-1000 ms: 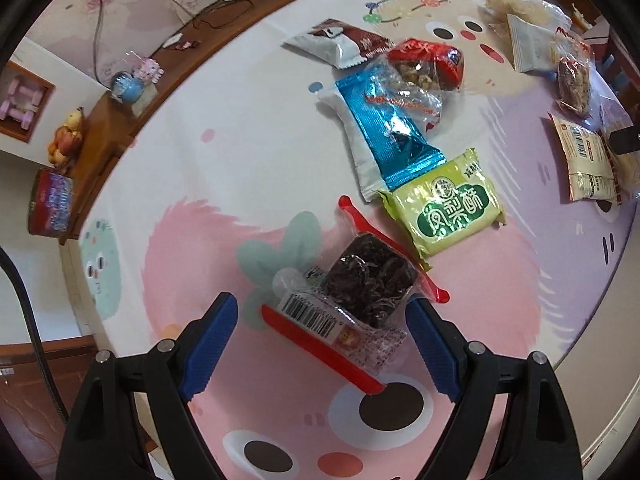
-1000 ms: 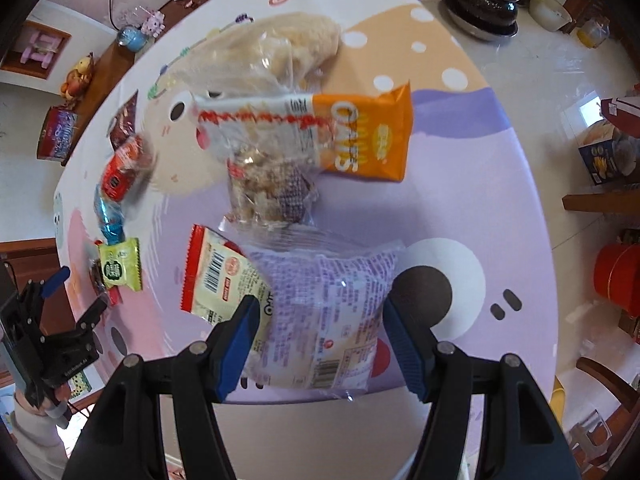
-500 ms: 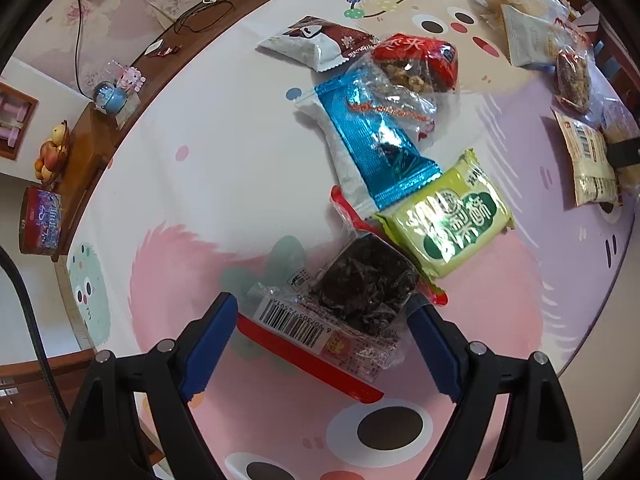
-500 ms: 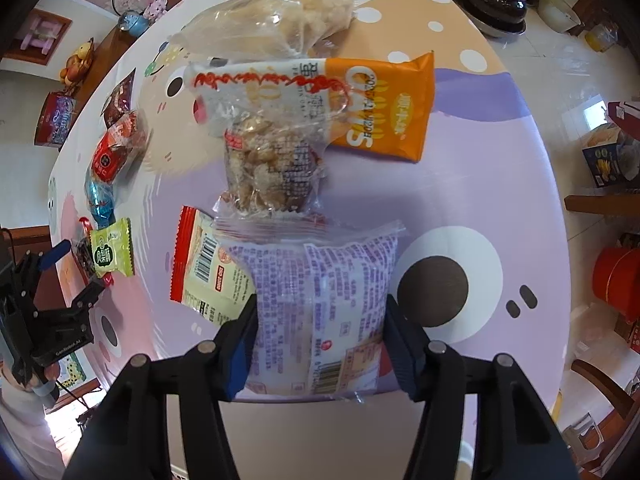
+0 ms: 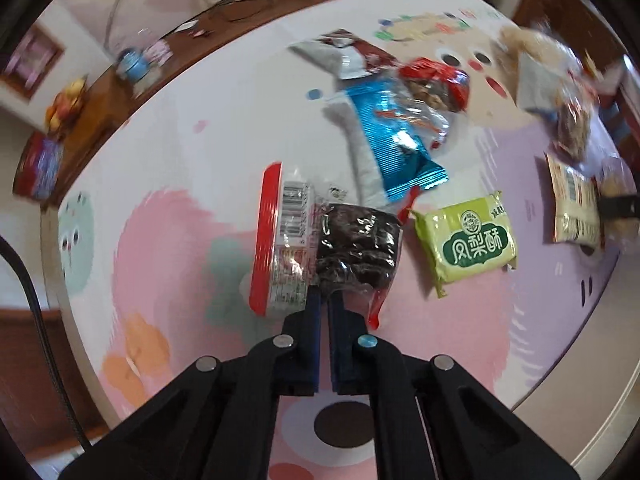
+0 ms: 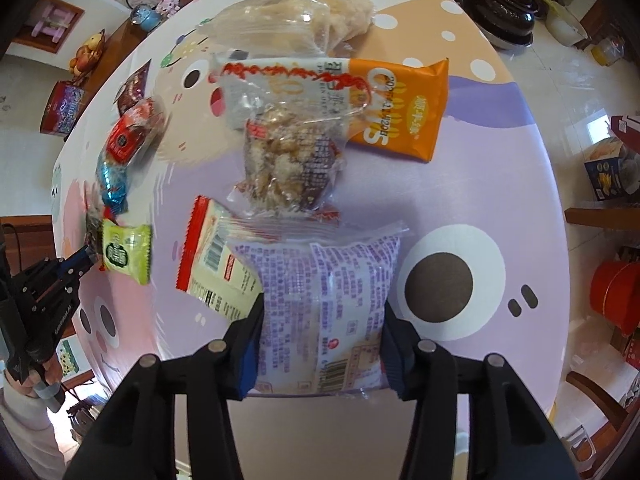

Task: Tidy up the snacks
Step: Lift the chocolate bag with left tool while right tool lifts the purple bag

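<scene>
Left tongs pinched together on the near crimped edge of the dark snack packet, a clear wrapper with a red border and barcode panel, hanging just ahead of the fingertips and seemingly lifted a little off the worktop. Probably light and floppy, with a brittle dark filling; film likely slick, so better gripped on the flat seam than on the bulge, where squeezing could crush the contents. Just beyond and to the right, a green pastry packet lying flat; farther ahead, a blue foil packet, then a red nut packet and a silver-and-maroon packet, all roughly in a line. Right tongs set wide, one finger against each side of the purple-printed bag lying flat on the worktop directly between them; whether actually gripping or only bracketing, cannot tell. Puffy and soft by the look of it, air-filled, likely to squash and slip under a side squeeze; end seam a surer hold. Tucked beside its left corner, a red-edged cream packet; ahead, a clear nut-cluster bag, an orange oats packet, and a clear bag of pale pieces farthest off.
</scene>
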`<act>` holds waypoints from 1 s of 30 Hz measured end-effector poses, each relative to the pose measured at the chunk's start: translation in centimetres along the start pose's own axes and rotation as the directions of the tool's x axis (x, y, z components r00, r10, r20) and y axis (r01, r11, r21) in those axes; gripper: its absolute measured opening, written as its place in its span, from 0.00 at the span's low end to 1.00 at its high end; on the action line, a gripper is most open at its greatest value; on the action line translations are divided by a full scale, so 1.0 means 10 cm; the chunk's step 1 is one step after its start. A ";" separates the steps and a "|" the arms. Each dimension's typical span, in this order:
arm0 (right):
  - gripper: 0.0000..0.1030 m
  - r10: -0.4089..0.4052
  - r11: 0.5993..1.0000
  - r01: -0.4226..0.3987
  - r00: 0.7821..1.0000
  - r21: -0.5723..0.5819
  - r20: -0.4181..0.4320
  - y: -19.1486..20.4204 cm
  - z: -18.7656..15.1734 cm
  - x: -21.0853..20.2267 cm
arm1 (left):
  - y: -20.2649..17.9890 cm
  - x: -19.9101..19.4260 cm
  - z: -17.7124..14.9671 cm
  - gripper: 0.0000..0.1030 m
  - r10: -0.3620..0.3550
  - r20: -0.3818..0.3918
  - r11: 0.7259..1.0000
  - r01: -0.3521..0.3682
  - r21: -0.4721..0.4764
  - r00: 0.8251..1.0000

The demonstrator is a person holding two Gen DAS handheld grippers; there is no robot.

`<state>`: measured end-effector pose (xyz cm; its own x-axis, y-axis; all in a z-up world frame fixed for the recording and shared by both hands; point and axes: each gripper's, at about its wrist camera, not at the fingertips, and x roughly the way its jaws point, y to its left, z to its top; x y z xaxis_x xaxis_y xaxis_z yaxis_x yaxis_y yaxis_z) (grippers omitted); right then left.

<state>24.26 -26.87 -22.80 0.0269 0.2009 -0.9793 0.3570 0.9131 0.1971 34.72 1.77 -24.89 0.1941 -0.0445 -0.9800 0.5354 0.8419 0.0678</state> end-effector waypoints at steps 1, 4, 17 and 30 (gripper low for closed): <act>0.48 0.001 1.000 -0.001 1.000 -0.003 0.007 0.01 -0.02 -0.02 | 0.01 -0.01 -0.04 0.01 -0.005 0.005 1.000 0.005 -0.020 1.000; 0.47 0.012 1.000 -0.011 1.000 -0.015 0.027 0.06 -0.06 -0.10 | 0.05 -0.08 -0.19 0.00 -0.010 0.022 0.996 0.012 -0.086 1.000; 0.47 0.083 0.994 -0.071 0.986 -0.088 0.142 0.26 -0.18 -0.62 | 0.02 -1.12 -0.49 0.00 -0.020 0.219 0.972 0.071 -0.224 0.976; 0.47 0.142 0.976 -0.109 0.974 -0.187 0.179 0.34 -0.47 -1.01 | -0.08 -1.18 -0.51 0.63 0.047 0.206 0.998 -0.052 0.018 0.977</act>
<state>20.77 -24.12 -12.02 0.2440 0.2622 -0.9337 0.1713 0.9360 0.3076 27.82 4.38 -14.30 0.3844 -0.1145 -0.9160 0.5396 0.8330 0.1223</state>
